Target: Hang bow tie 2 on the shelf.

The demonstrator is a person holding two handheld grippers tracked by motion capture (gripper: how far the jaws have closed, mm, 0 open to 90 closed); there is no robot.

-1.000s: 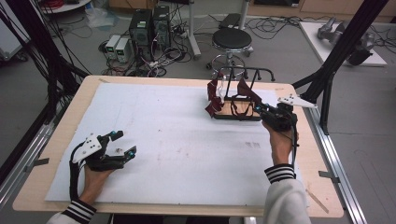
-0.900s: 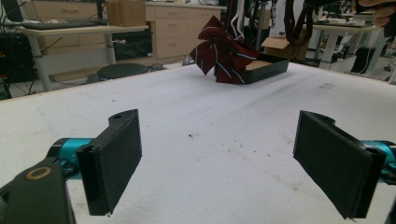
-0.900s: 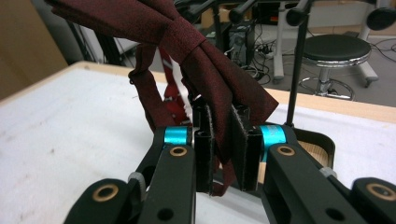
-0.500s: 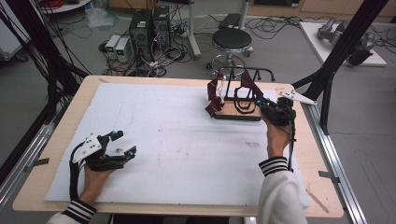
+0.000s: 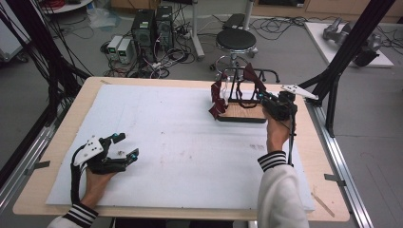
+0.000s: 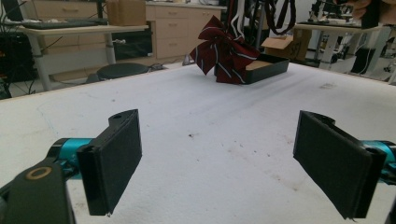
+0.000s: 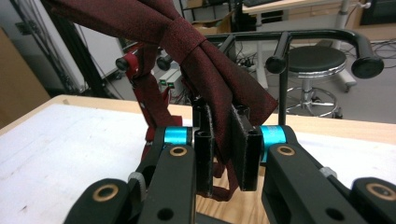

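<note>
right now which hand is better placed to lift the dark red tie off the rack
Right: its tongs are already shut on the tie at the rack. The left tongs sit open, far across the table.

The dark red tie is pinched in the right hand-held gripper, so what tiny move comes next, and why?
Probably a gentle lift and pull toward the person. The right hand-held gripper is shut on the tie, which drapes over the black rack, so it likely must rise before it comes free.

Even, bright indoor light; soft shadows on the table (image 5: 180,123); slight blur throughout, backgrounds softer.
</note>
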